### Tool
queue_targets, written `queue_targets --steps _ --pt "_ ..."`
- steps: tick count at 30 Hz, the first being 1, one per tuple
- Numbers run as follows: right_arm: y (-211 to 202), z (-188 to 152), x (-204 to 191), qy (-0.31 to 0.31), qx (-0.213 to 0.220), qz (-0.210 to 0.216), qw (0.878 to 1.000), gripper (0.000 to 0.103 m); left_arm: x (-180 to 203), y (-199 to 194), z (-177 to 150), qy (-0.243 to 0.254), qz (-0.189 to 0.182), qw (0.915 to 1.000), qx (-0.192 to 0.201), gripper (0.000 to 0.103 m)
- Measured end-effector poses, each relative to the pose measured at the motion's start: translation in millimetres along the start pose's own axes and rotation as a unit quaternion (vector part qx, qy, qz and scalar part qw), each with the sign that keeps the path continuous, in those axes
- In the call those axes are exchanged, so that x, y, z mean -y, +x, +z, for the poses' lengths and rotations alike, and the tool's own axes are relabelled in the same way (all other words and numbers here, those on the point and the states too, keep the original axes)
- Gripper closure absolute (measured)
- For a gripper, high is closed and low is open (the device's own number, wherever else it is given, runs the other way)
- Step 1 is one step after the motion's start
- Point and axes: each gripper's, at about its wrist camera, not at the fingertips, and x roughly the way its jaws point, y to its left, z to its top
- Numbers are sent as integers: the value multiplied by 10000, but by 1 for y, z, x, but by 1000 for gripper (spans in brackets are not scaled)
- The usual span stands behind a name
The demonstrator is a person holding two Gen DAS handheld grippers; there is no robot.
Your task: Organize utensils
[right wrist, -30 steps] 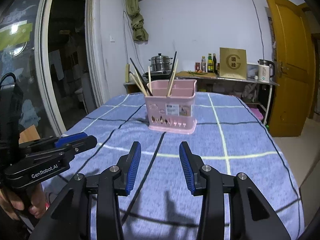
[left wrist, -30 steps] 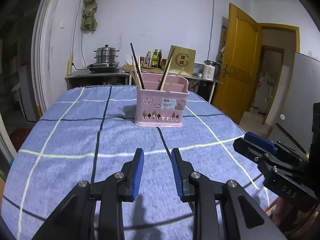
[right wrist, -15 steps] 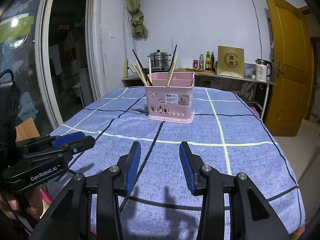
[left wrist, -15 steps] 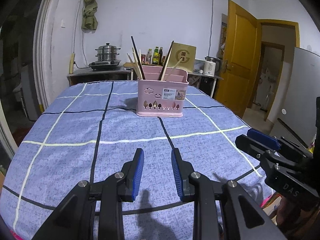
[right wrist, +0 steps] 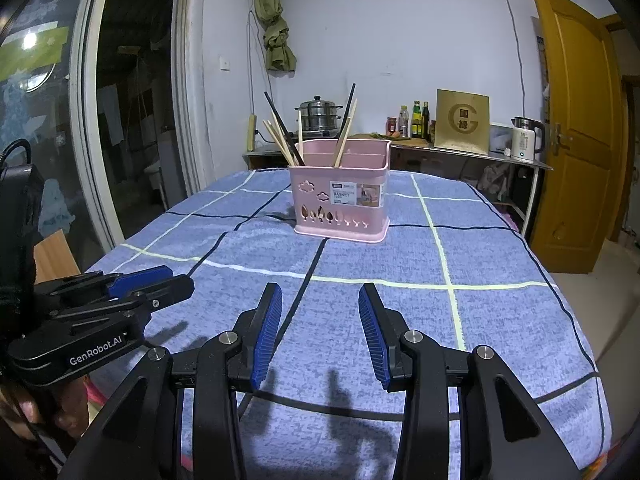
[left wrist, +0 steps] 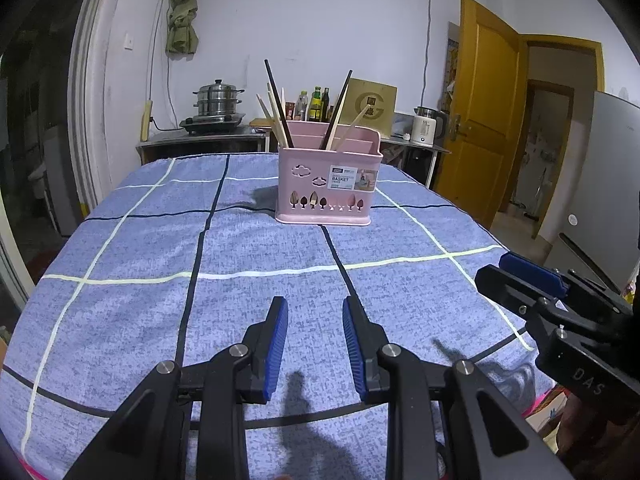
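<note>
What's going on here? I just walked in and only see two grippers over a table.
A person holds a gripper in each hand above a blue checked tablecloth. The left gripper and right gripper are both open and empty, apart from everything. Ahead stands a pink utensil basket with chopsticks leaning in it. No loose utensils show on the cloth, so sorting looks done.

Black claw (left wrist: 315, 304) arms, ribbed blue pads, silver screws.

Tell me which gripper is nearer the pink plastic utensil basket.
Too close to call: left gripper and right gripper hover side by side, both well short of the basket.
</note>
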Motion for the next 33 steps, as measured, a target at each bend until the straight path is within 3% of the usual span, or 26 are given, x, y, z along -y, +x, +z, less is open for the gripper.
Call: queue_targets --steps 33 --pt "4 0 -1 -38 -45 31 10000 62 4 -1 -4 46 62 10000 -25 75"
